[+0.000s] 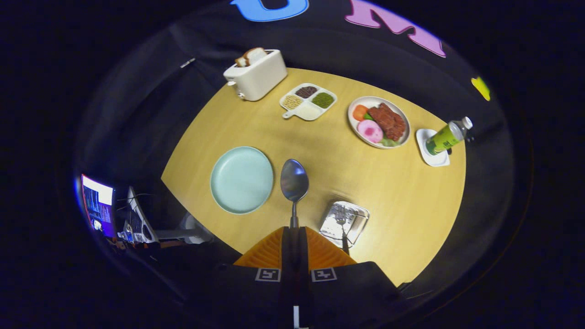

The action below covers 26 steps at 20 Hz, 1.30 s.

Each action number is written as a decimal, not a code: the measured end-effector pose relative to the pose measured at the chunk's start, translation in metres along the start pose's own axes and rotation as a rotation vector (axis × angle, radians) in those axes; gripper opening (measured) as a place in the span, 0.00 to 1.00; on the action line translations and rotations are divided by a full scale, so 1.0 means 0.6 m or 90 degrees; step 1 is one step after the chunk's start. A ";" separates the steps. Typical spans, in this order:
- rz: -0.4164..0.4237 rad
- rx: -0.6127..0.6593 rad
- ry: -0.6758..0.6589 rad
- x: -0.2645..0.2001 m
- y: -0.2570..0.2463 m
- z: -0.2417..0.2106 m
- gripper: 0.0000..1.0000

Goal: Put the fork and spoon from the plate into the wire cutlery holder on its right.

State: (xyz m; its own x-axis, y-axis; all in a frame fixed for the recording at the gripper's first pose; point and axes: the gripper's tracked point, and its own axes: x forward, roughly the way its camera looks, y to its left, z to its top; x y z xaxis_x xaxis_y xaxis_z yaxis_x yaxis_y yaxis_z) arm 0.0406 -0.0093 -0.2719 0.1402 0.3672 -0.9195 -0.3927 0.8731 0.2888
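Note:
My gripper [294, 230] is shut on the handle of a metal spoon [294, 180], whose bowl sticks out ahead of the fingers, high above the table. The pale green plate [241, 179] lies bare on the wooden table, to the left of the spoon's bowl. The wire cutlery holder [343, 221] stands to the right of the fingers, seen from above. A fork [341, 219] stands inside it with its tines up.
Beyond lie a white toaster [256, 73] with bread, a divided dish [308, 100] of beans and grains, a plate of food [378, 121], and a green bottle [448, 136] on a white coaster. A monitor [97, 204] glows off the table's left edge.

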 end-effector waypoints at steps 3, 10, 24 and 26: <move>-0.014 0.036 0.059 0.004 -0.041 -0.040 0.09; -0.049 0.076 0.203 0.056 -0.083 -0.116 0.09; -0.078 0.136 0.281 0.147 -0.080 -0.086 0.15; -0.083 0.136 0.271 0.150 -0.082 -0.083 0.17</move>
State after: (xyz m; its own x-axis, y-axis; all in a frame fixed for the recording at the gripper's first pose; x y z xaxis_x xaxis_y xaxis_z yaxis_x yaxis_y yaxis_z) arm 0.0273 -0.0350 -0.3823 -0.2249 0.1256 -0.9663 -0.1952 0.9657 0.1709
